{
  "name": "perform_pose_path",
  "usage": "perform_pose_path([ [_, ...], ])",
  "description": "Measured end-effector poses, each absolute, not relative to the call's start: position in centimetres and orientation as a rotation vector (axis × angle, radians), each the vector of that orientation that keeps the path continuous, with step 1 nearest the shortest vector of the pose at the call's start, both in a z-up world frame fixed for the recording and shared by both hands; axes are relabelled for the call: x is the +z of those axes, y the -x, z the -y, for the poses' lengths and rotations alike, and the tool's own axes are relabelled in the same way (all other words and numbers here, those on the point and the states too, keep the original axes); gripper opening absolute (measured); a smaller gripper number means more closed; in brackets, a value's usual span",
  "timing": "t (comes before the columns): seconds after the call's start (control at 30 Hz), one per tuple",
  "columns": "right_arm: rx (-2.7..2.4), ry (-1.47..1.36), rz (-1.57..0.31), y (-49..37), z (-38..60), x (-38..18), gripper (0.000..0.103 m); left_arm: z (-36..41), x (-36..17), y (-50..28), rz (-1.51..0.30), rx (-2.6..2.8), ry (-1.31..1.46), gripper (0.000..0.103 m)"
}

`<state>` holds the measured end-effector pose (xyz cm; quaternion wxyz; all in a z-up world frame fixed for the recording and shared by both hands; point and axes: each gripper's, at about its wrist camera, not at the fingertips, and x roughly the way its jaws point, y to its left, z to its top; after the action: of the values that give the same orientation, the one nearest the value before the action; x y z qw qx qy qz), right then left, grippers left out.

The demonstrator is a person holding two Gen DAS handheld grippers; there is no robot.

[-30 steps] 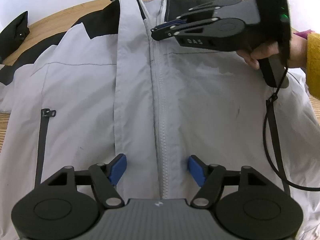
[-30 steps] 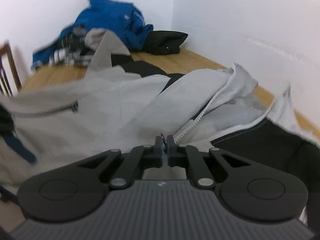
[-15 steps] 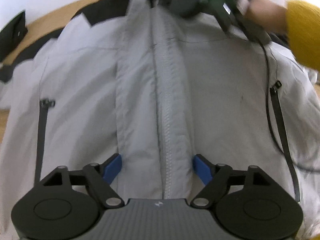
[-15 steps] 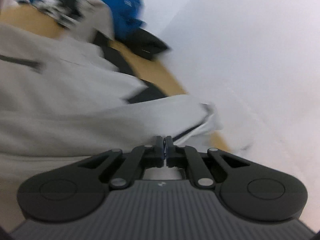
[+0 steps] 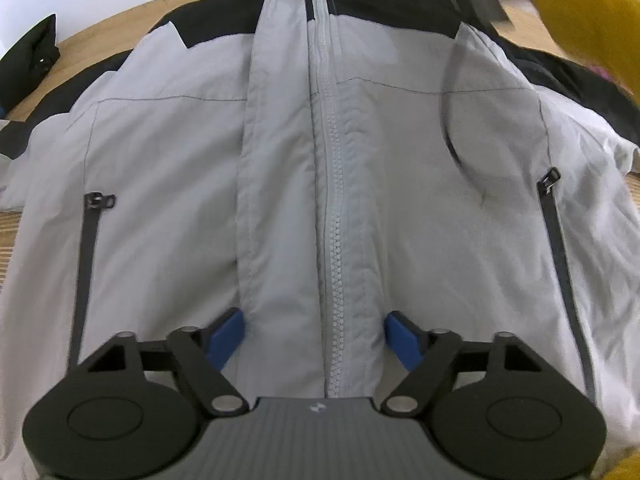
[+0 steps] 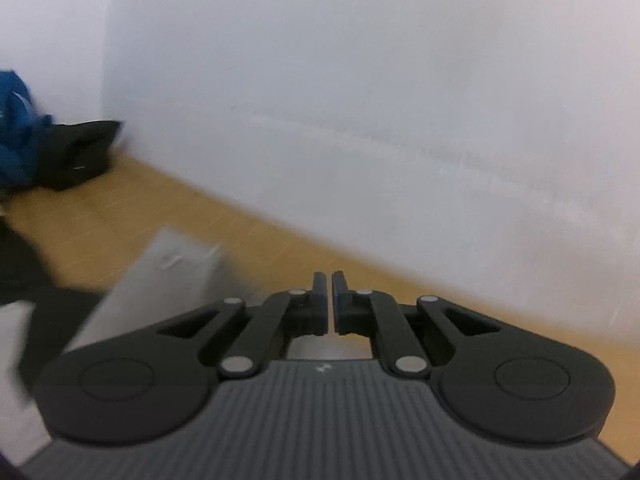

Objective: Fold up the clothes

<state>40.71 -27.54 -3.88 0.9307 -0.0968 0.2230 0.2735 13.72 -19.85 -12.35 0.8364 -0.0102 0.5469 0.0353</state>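
The jacket (image 5: 280,168) lies flat on the wooden counter (image 5: 120,20), front side up, zipped along its middle, its black shoulder panels toward the wall. The zipper (image 5: 334,200) runs straight away from me up to the collar. A dark pocket zip sits on each side of the zipper, one far to the left (image 5: 86,264) and one far to the right (image 5: 558,248).

My left gripper (image 5: 314,334) points down at the jacket near its hem. Its jaws are closing, with the zipper strip and a ridge of grey cloth between the blue pads (image 5: 228,334); I cannot tell whether the pads press the cloth yet.

My right gripper (image 6: 330,304) has its jaws together with only a thin slit between them and nothing in them. It looks over the bare counter (image 6: 120,216) toward the white wall (image 6: 360,80). To the left of this gripper a grey corner of the jacket (image 6: 172,264) shows, blurred.

Beyond the jacket's collar, in the corner by the wall, lie a black garment (image 6: 80,152) and a blue garment (image 6: 18,132) touching it. Above the jacket's right shoulder a yellow sleeve (image 5: 580,12) comes into view.
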Motion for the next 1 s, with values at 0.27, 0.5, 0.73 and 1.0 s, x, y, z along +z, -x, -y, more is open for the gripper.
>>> perform_pose_path([
  [0.27,0.965,0.248,-0.531,-28.5,24.9,-5.8,0.027,14.4,-9.6,-12.3,-1.037,0.062,0.267,0.073],
  [0.5,1.071,0.552,-0.671,-24.0,14.5,-8.6,0.039,15.5,-12.2,-12.2,-1.091,-0.154,0.529,0.074],
  [0.73,0.741,0.677,-0.634,-22.6,21.9,-7.7,0.037,19.4,-8.4,-9.3,-0.996,-0.197,0.363,0.071],
  [1.0,0.545,0.456,-0.584,-20.3,28.8,-6.4,0.04,17.2,-11.3,-9.4,-1.081,-0.067,0.332,0.071],
])
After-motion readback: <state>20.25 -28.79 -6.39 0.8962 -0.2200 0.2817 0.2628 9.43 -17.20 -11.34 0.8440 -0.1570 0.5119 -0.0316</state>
